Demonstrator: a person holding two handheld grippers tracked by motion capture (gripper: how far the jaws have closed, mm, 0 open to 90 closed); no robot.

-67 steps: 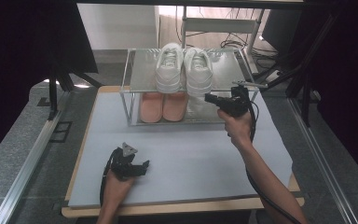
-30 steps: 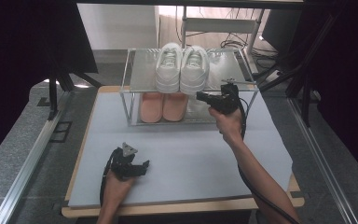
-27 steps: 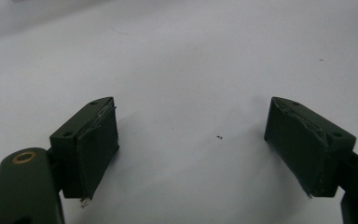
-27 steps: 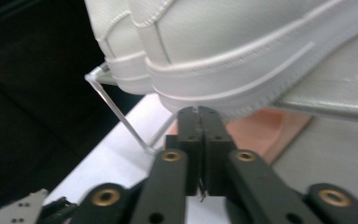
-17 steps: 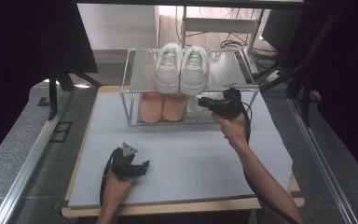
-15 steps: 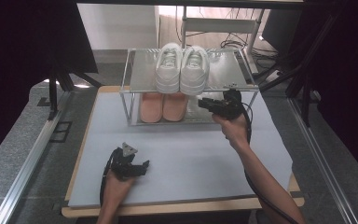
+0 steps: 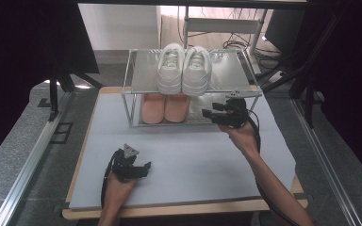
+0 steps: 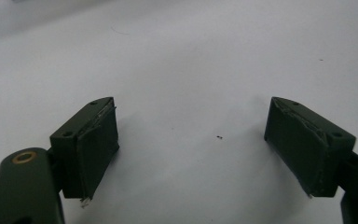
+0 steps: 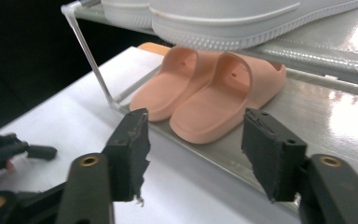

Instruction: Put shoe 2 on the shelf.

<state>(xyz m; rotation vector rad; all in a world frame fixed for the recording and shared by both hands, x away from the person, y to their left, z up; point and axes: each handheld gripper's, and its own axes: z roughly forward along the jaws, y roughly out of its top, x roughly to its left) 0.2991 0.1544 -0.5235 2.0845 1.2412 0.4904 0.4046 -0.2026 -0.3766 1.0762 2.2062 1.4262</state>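
Left hand-held gripper (image 7: 143, 167): rests low on the white counter (image 7: 193, 155) near its front-left corner; jaws spread wide, nothing between them.
Right hand-held gripper (image 7: 206, 113): held at the front edge of the rack's lower shelf, right of the slippers; jaws wide apart and holding nothing, aimed toward the slippers.
Pink slippers (image 9: 205, 95): 2, side by side and touching, on the lower shelf near the counter's far edge, just beyond the right jaws.
Metal rack (image 7: 143, 70): 2 shelves, standing at the far edge.
White sneakers (image 7: 184, 68): 2, side by side on the top shelf, directly above the slippers.
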